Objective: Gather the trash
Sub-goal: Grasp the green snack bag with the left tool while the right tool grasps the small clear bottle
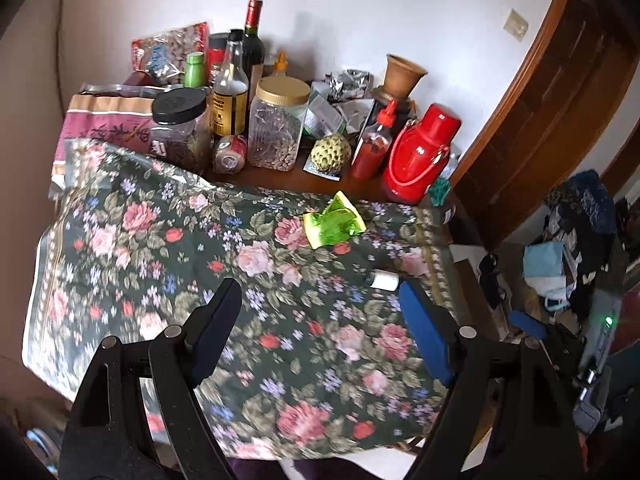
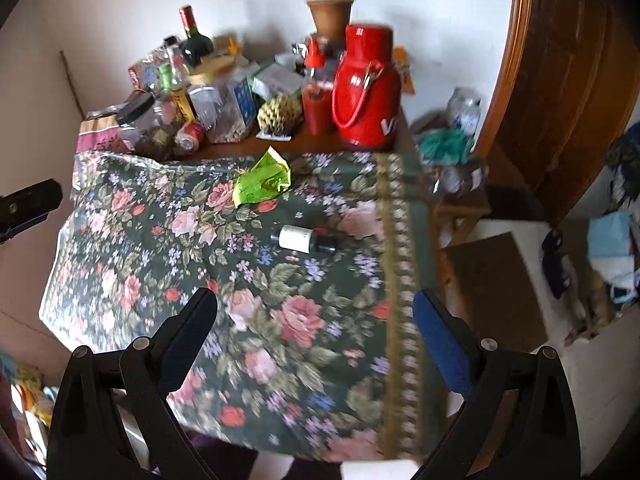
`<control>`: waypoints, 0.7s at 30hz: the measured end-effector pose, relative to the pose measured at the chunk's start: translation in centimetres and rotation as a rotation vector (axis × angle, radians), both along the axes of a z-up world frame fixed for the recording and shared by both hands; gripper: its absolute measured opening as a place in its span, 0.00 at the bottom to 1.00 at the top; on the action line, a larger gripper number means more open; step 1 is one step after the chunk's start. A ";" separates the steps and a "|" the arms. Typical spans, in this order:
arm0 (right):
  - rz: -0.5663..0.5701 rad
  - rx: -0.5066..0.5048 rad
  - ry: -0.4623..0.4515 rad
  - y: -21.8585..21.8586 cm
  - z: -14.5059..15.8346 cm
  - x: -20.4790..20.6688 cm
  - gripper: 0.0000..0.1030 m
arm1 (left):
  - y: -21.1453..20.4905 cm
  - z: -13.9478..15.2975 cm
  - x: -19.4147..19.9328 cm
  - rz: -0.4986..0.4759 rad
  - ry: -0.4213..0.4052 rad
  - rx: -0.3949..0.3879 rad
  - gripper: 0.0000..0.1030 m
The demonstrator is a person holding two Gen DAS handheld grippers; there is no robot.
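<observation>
A crumpled green wrapper [image 1: 334,222] lies on the floral tablecloth [image 1: 200,280], towards the far side; it also shows in the right wrist view [image 2: 262,182]. A small white-labelled bottle [image 2: 304,239] lies on its side on the cloth, nearer than the wrapper; in the left wrist view the bottle [image 1: 384,280] sits just beyond the right finger. My left gripper [image 1: 320,308] is open and empty above the cloth. My right gripper [image 2: 316,312] is open and empty, nearer than the bottle. The left gripper's tip [image 2: 30,204] shows at the left edge.
Jars, bottles, a custard apple [image 1: 330,152], a red thermos [image 1: 420,154] and a clay pot [image 1: 402,76] crowd the table's back by the wall. A wooden door frame [image 1: 540,100] stands right. Clutter lies on the floor at right [image 1: 560,272], with a low wooden stool [image 2: 460,208].
</observation>
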State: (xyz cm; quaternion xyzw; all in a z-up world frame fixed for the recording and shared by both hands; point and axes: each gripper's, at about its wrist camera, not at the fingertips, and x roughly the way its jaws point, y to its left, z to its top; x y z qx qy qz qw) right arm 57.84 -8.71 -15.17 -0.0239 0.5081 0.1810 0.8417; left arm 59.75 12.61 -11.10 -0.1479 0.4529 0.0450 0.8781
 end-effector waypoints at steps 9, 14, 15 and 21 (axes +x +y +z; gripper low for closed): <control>-0.128 -0.044 0.149 4.6 -6.5 6.2 0.93 | 4.4 -3.9 7.1 -0.139 0.087 -0.005 0.78; -0.191 -0.074 0.188 5.6 -9.4 8.5 0.93 | 5.1 -7.6 10.8 -0.224 0.157 -0.008 0.78; -0.197 -0.081 0.191 5.8 -9.8 8.8 0.93 | 5.1 -8.4 11.5 -0.243 0.171 -0.011 0.78; -0.193 -0.143 0.211 7.0 -11.4 9.9 0.75 | 3.7 -12.2 15.1 -0.347 0.232 -0.023 0.78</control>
